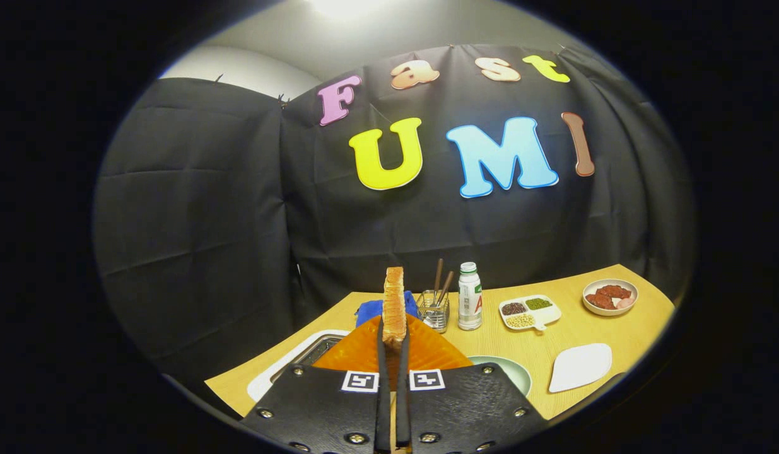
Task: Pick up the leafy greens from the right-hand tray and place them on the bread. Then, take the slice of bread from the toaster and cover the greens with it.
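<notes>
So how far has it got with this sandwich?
The second half is under way. The fingers are shut on the slice of bread, holding it upright, edge-on, above the table and clear of the toaster. The white tray to the right lies bare, which suggests the greens are already placed, though I cannot see them. Left: laying this slice over them.

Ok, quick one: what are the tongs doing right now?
Tongs: shut on the slice of bread, held upright on edge above the table.
</notes>
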The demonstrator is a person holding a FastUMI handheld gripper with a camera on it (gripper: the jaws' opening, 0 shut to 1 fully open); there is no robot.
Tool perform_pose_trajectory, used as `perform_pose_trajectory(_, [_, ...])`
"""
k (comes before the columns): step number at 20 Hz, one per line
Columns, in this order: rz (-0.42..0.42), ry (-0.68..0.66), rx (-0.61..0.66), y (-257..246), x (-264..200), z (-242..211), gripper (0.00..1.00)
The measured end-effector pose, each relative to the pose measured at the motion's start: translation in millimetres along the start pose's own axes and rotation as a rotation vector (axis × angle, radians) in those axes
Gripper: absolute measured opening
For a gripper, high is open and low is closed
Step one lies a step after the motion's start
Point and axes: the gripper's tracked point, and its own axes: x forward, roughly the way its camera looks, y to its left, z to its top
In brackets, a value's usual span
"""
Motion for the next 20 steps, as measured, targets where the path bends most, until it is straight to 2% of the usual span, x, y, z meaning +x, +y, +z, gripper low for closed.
perform_pose_trajectory(7, [-0.058,0.013,0.035,-50,0,-21,0.04])
perform_pose_trajectory(20, [-0.024,0.13,-0.001,-63,7,-88,0.04])
